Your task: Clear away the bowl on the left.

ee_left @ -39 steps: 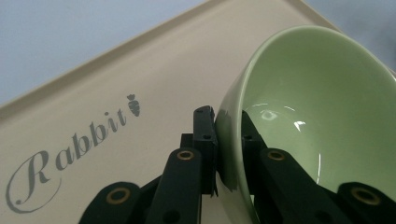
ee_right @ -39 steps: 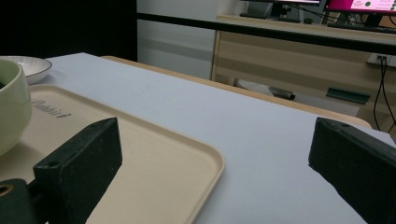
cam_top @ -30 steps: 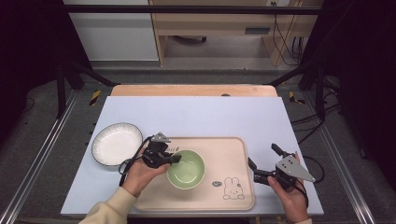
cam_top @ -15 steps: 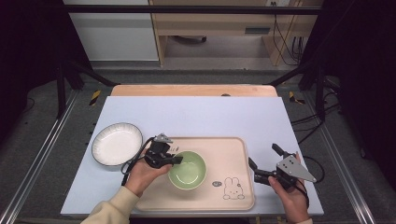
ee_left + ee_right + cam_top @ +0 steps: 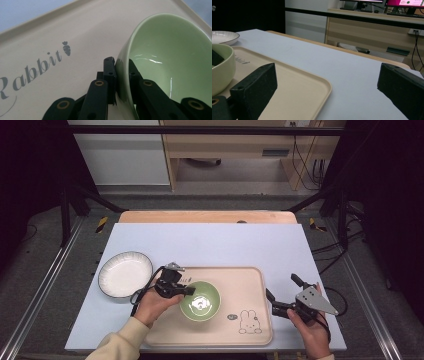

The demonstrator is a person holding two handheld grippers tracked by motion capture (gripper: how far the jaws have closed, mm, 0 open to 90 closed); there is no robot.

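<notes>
a pale blue table (image 5: pixel 210 245) holds a beige tray (image 5: pixel 250 285) printed "rabbit". a green bowl (image 5: pixel 200 301) sits on the tray's left half, its rim pinched by the left gripper (image 5: pixel 186 291). the right gripper (image 5: pixel 281 292) hangs wide apart, empty. a white plate (image 5: pixel 125 274) lies left. next likely comes lifting or releasing the bowl.

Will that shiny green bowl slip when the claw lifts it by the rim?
Possibly: the glossy pale green ceramic bowl looks slick, and the left claw pinches only its thin rim. It looks rigid, probably breakable if dropped.
</notes>
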